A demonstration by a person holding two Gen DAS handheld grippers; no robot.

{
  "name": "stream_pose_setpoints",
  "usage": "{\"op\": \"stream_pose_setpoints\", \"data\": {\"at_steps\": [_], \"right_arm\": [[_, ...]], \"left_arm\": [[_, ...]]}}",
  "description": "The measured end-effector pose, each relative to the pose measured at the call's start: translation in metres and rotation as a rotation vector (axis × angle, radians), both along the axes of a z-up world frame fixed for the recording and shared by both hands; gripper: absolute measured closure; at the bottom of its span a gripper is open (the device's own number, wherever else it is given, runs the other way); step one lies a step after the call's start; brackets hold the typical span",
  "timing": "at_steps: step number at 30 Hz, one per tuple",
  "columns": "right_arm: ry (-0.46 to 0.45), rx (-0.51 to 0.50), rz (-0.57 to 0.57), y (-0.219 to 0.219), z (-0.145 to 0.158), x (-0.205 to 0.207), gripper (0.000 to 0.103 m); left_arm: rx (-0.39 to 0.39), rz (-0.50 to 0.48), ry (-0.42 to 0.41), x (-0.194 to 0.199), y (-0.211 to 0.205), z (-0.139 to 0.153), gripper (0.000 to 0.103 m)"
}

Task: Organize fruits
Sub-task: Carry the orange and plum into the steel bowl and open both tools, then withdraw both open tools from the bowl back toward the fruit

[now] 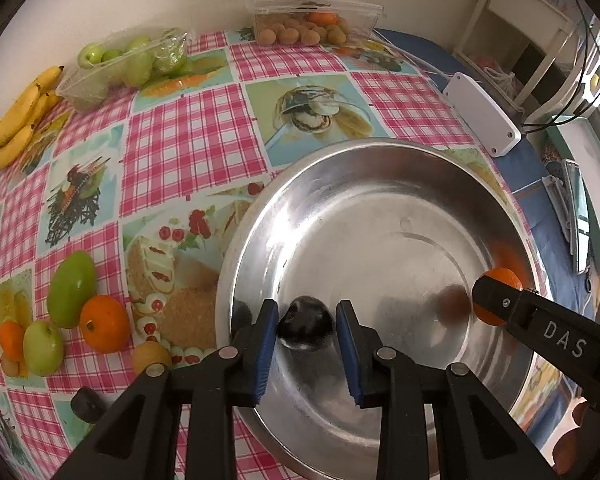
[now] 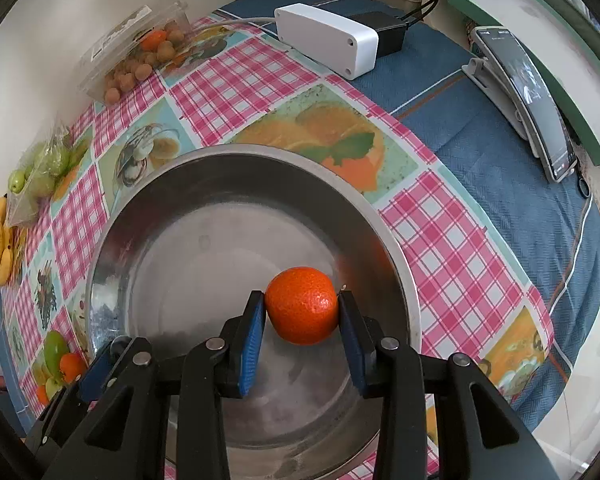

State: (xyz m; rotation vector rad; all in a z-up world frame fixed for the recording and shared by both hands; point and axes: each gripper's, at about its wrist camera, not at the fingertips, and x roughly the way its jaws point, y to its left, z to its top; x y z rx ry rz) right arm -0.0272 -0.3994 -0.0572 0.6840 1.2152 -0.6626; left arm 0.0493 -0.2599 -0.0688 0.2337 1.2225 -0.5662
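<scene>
Left wrist view: bananas (image 1: 18,114), a green-apple tray (image 1: 124,68) and loose fruit sit on the checked worktop (image 1: 188,136). Left gripper (image 1: 307,330) hangs open around a dark plum (image 1: 306,326) in the steel bowl (image 1: 380,160). Right gripper (image 2: 302,308) clamps a mandarin (image 2: 302,304) above the bowl.

Both wrist cameras look down along their tongs, close above the steel bowl (image 1: 380,184). The left faces its near-left rim, the right its right side; both share the bowl and the checked bench (image 2: 236,80).
</scene>
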Motion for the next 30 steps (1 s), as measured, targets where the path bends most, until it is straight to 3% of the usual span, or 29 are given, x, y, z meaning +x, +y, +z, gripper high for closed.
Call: {"op": "stream_pose_setpoints", "data": {"at_steps": [4,9,11,13,18,21,30], "right_arm": [[0.003,0.003,0.002,0.000,-0.001,0.000,0.064],[-0.004,0.003,0.000,0.000,0.000,-0.001,0.064],[-0.016,-0.001,0.000,0.000,0.003,-0.002,0.061],[-0.024,-0.002,-0.005,-0.001,0.005,-0.003,0.049],[-0.041,-0.004,-0.006,-0.004,0.011,-0.005,0.045],[-0.054,-0.011,-0.001,-0.003,0.016,-0.006,0.030],[-0.051,-0.036,0.050,0.001,0.023,-0.004,0.021]], "left_arm": [[0.003,0.003,0.002,-0.001,-0.001,0.000,0.069],[-0.002,0.001,-0.001,-0.002,0.000,0.005,0.060],[-0.001,-0.003,-0.008,-0.003,-0.001,0.008,0.055],[-0.001,-0.003,-0.014,-0.003,0.000,0.012,0.051],[0.001,0.013,-0.032,-0.001,0.003,0.023,0.040],[0.007,0.046,-0.044,0.002,0.007,0.028,0.031],[0.041,0.193,-0.071,0.015,0.034,0.035,0.021]]}}
